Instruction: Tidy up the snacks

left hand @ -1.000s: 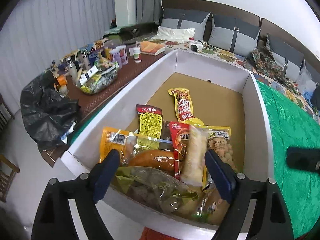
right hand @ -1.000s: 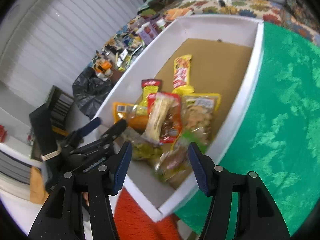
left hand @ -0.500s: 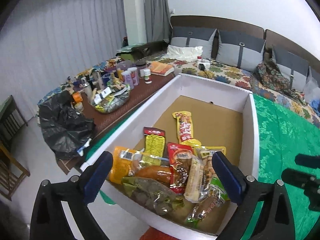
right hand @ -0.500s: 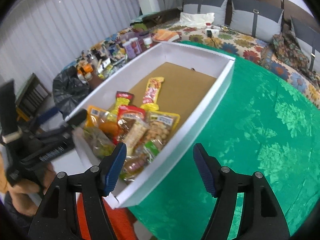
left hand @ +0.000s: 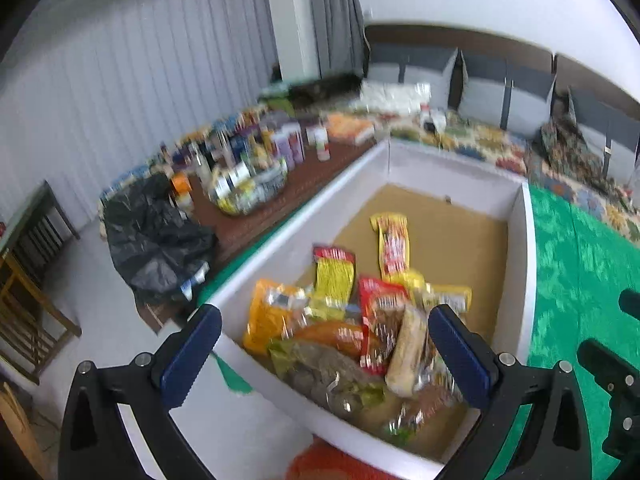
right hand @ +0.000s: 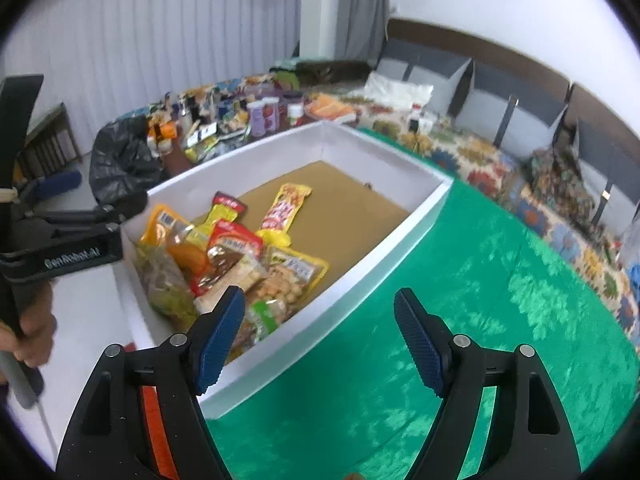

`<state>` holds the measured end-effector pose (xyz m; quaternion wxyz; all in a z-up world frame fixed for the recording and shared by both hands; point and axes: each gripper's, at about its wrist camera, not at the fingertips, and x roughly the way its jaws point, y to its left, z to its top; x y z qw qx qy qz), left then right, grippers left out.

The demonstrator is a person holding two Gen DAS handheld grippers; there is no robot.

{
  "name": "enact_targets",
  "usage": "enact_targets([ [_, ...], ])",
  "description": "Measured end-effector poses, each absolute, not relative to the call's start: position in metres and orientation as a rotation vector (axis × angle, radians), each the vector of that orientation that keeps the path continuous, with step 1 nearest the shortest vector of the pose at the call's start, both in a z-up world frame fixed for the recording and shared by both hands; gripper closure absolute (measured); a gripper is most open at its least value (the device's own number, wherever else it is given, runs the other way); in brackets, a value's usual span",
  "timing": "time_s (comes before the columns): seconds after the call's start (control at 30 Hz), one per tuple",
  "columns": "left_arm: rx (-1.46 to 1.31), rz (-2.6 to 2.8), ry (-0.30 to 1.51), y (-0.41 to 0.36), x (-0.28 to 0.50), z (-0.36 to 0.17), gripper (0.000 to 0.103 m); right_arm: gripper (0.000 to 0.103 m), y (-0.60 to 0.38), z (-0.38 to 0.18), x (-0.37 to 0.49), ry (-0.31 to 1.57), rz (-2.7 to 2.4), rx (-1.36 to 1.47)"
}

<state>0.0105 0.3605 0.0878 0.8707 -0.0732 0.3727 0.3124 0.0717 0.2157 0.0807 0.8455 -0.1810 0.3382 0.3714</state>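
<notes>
left gripper (left hand: 324, 354) stood wide, blue pads far apart at the bottom of its own frame; jaws had just been opening, nothing gripped between them. behind the gap lay the near end of the white box (left hand: 280, 248), not touched by either pad. frame somewhat blurred.

right gripper (right hand: 320, 338) also wide, jaws had just been opening, empty. its left pad sat in front of the box's near right wall in the lower centre of the frame, its right pad over the green cloth (right hand: 460, 300); contact with either could not be told.

snacks (left hand: 348, 328) lay heaped in the near end of the box, lower centre of the left wrist frame, centre left of the right wrist frame. in the heap: an orange packet (left hand: 264, 320) toward the left wall, a yellow packet with a red top (left hand: 334, 276) leaning over it, a red packet (right hand: 230, 250) in the middle, a pale long roll (left hand: 406, 354) across it, a clear bag of round pale pieces (right hand: 286, 280) on the right side, a greenish bag (left hand: 320, 372) nearest the camera. one yellow-and-red stick packet (right hand: 286, 208) lay apart, further up the brown box floor (right hand: 352, 208); the far half of the floor was bare.

in the right wrist frame, left edge: a hand (right hand: 34, 330) wrapped around the left gripper's handle.

upper left of both frames: a brown side table (left hand: 304, 184) crowded with bottles and jars, a black plastic bag (left hand: 156, 236) beside it. upper right: grey cushions (right hand: 516, 116) along a wall, a flowered cover (right hand: 472, 156) below them.
</notes>
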Motion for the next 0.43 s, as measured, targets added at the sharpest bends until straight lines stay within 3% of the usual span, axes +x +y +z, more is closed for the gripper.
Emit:
enact_targets([
  [0.43,-0.187,0.659,0.781,0.371,0.002,0.086,0.000,0.023,0.252,0.082,0.070,0.812,0.796,-0.367],
])
